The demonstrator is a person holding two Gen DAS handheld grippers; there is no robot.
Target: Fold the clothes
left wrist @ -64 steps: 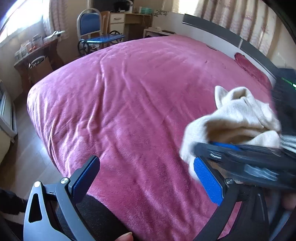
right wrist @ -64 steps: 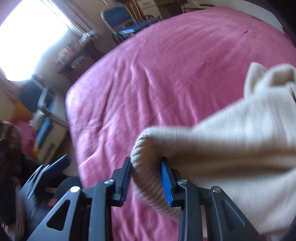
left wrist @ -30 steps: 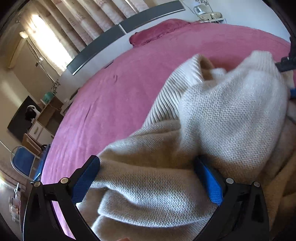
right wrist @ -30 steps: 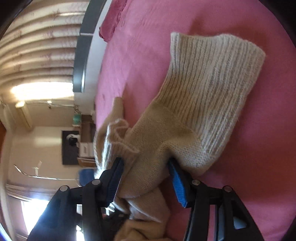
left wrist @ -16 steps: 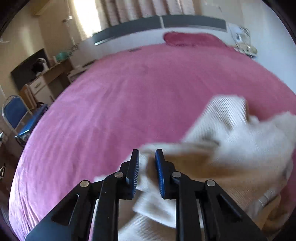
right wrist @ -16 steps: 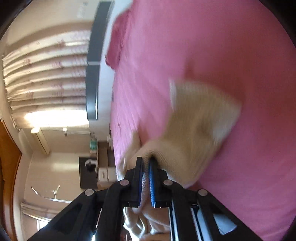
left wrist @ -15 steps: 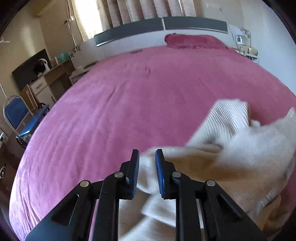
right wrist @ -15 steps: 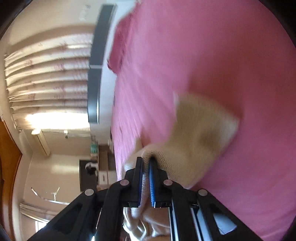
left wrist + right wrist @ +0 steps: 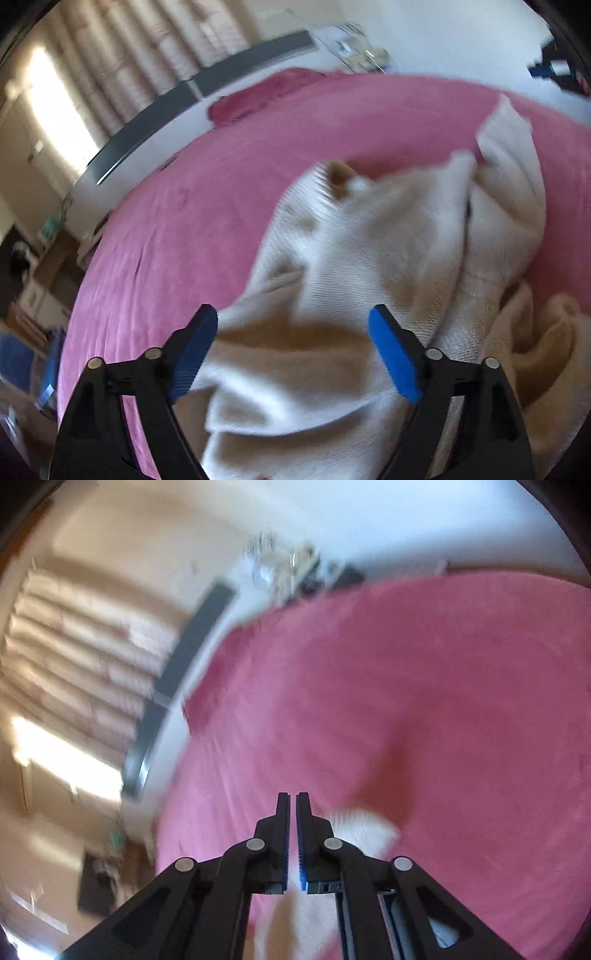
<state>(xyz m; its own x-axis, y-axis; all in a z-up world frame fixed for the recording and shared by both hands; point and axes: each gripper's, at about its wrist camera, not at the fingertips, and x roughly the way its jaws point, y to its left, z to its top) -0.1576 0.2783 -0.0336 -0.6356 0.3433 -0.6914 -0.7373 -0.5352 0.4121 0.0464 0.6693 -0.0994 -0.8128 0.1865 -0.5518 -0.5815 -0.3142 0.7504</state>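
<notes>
Half a second ago our left gripper (image 9: pixel 291 354) pinched the cream sweater (image 9: pixel 369 266); now it gapes wide over the heap on the bed (image 9: pixel 192 206), while our right gripper (image 9: pixel 292 834) stays nearly closed, apparently keeping a fold below it, to spread it.
</notes>
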